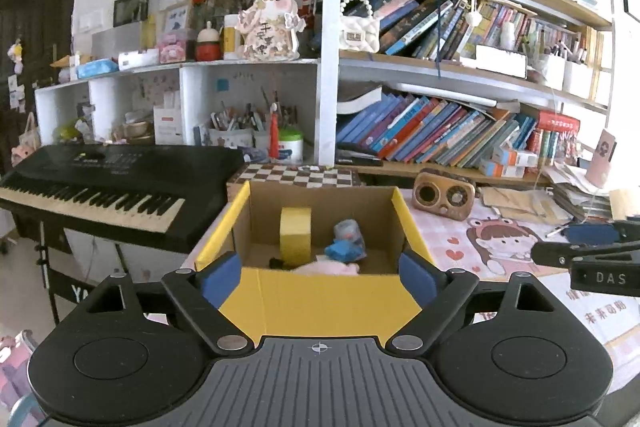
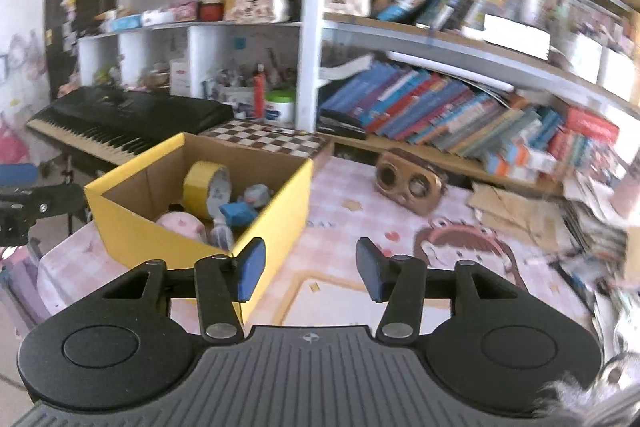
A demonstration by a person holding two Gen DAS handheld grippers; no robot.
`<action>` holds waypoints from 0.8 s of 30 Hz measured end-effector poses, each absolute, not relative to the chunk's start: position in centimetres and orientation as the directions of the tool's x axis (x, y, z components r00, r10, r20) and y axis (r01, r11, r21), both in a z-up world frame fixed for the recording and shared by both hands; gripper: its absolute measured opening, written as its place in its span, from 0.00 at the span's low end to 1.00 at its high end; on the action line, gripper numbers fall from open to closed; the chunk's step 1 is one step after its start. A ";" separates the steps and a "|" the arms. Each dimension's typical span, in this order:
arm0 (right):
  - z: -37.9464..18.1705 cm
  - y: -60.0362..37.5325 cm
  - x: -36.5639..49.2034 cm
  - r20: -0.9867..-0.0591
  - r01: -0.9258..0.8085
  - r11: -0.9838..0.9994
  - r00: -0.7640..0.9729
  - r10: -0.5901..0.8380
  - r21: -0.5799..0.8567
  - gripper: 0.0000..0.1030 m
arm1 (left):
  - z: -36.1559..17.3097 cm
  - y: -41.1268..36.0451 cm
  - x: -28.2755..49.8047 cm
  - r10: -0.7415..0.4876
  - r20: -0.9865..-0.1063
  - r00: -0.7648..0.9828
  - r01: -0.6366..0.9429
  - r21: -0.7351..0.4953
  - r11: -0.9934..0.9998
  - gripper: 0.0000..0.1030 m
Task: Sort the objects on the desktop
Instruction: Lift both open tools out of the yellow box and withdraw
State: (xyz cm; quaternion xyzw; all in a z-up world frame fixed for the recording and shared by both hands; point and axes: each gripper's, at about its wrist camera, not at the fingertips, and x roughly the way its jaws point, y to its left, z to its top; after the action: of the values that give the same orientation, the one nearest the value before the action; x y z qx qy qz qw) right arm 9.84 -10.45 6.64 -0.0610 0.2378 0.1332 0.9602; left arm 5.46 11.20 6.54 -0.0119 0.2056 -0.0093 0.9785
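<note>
Left wrist view
Left tongs [image 1: 319, 275]: spread wide, blue pads apart, nothing between them; they sit at the near wall of the yellow box [image 1: 320, 301], one pad at each near corner
Yellow box: straight ahead of the left tongs, open at the top, cardboard brown inside
Yellow tape roll [image 1: 295, 237]: inside the box, standing on edge, ahead and slightly left of the tongs' centre
Blue toy [image 1: 345, 250]: inside the box, just right of the tape roll
Pink soft item [image 1: 328, 269]: against the box's near inner wall, just beyond the pads
Right tongs [image 1: 588, 247]: off to the right, over the desk [image 1: 448, 231]; only part shows
Keyboard [image 1: 108, 187]: to the left, beyond the desk edge
Wooden speaker [image 1: 444, 194]: ahead right, past the box

Right wrist view
Right tongs [image 2: 310, 269]: parted, holding nothing; over the pink desk mat, the box's near right corner beside the left pad
Yellow box [image 2: 132, 219]: ahead left, holding the tape roll [image 2: 208, 189], blue toy [image 2: 239, 214] and pink item [image 2: 180, 225]
Bookshelf [image 2: 460, 95]: far ahead; blurred
</note>
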 end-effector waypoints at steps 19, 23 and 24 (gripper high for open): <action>2.0 -13.7 2.7 -0.532 -0.073 0.997 0.845 0.054 -0.015 0.68 | 3.1 7.4 2.4 -0.013 -0.450 0.893 0.023 0.016 1.000 0.99; 1.1 -14.2 1.7 -0.546 -0.040 0.999 0.837 0.029 -0.008 0.73 | 2.2 6.5 1.8 0.005 -0.472 0.882 0.005 0.019 1.000 0.99; 1.0 -14.2 1.6 -0.549 -0.040 0.999 0.836 0.028 -0.010 0.75 | 2.0 6.3 1.8 0.002 -0.482 0.876 0.007 0.018 1.000 0.99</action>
State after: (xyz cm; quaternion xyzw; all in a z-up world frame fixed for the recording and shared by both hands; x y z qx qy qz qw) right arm 1.56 -14.23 0.97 -0.0107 0.2862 0.0177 0.9580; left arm 1.75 6.32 2.03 0.0094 0.2486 -0.0012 0.9685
